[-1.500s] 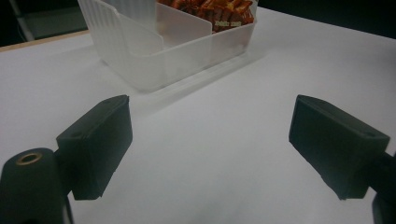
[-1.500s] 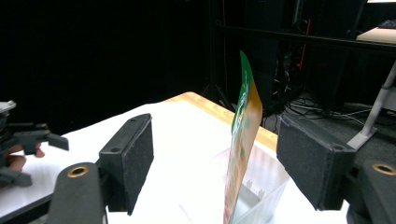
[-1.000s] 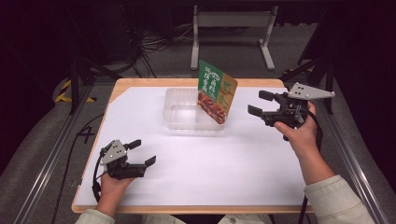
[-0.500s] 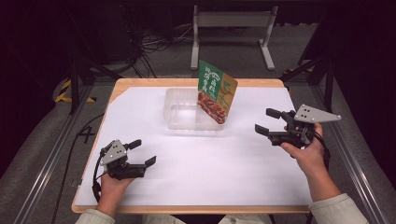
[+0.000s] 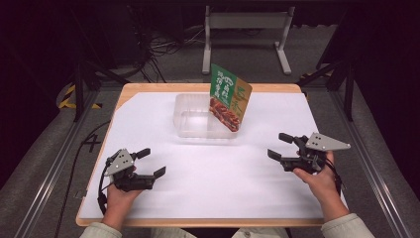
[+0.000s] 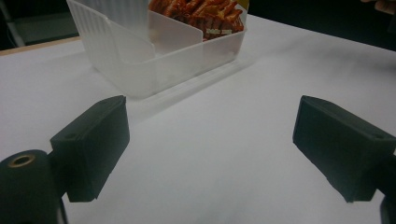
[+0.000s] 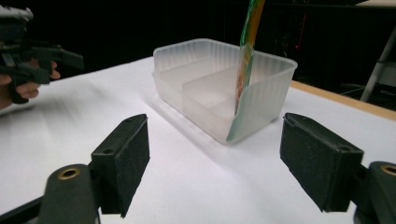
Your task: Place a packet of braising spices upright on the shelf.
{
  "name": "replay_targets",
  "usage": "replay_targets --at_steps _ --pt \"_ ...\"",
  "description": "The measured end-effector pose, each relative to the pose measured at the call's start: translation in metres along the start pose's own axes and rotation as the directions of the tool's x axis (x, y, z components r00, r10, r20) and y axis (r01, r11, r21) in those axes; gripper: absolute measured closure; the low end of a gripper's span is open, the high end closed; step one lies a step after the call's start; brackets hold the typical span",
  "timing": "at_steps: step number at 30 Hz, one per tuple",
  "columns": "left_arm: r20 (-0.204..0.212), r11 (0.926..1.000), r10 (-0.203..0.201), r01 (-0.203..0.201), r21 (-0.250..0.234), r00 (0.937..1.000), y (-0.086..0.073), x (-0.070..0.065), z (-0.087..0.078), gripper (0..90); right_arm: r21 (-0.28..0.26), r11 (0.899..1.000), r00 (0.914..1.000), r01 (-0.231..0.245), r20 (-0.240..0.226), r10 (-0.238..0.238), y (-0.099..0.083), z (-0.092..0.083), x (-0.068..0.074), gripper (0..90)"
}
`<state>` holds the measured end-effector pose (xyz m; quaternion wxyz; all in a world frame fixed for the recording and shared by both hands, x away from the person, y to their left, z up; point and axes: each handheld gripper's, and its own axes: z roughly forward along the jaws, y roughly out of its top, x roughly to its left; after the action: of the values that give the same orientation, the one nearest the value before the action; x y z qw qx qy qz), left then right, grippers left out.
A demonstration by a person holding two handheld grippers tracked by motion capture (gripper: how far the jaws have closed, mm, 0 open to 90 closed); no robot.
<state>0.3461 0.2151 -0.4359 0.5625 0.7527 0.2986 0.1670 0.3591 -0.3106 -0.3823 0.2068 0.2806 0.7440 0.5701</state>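
Over on the left, the left claw (image 5: 148, 162) sits low near the front edge of the white-covered tabletop (image 5: 223, 183), jaws apart and empty, exactly where it was a second ago. In the middle, the clear ribbed plastic container with its inner divider (image 5: 198, 119) stands untouched, and the green-and-orange snack packet (image 5: 229, 101) leans upright in its right-hand compartment, poking well above the rim. On the right, the action: the right claw (image 5: 278, 145) has dropped back from beside the packet toward the person, jaws apart, holding nothing. That retreat suggests the packet is delivered and the placing is finished.
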Motion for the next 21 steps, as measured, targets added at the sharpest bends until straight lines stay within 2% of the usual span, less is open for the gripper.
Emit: replay_targets --at_steps 4,10,18,21 --pt "0.003 1.0000 0.006 -0.006 -0.001 1.0000 0.000 0.000 0.000 11.1 0.003 1.000 1.0000 0.003 0.003 -0.003 -0.015 0.003 0.001 24.5" --pt "0.009 1.0000 0.003 -0.003 -0.003 1.0000 0.001 0.000 0.000 11.0 0.039 0.999 0.9998 0.019 0.011 -0.019 -0.030 0.008 0.002 24.4" --pt "0.011 1.0000 0.009 -0.009 -0.003 0.9999 0.001 0.001 -0.001 10.9 0.064 0.998 0.9996 0.002 0.028 -0.004 -0.045 0.009 0.004 24.2" --pt "0.014 1.0000 -0.003 0.003 -0.002 0.9999 0.001 0.000 -0.001 10.9 0.079 0.997 0.9995 -0.005 0.033 0.002 -0.050 0.010 0.004 24.1"
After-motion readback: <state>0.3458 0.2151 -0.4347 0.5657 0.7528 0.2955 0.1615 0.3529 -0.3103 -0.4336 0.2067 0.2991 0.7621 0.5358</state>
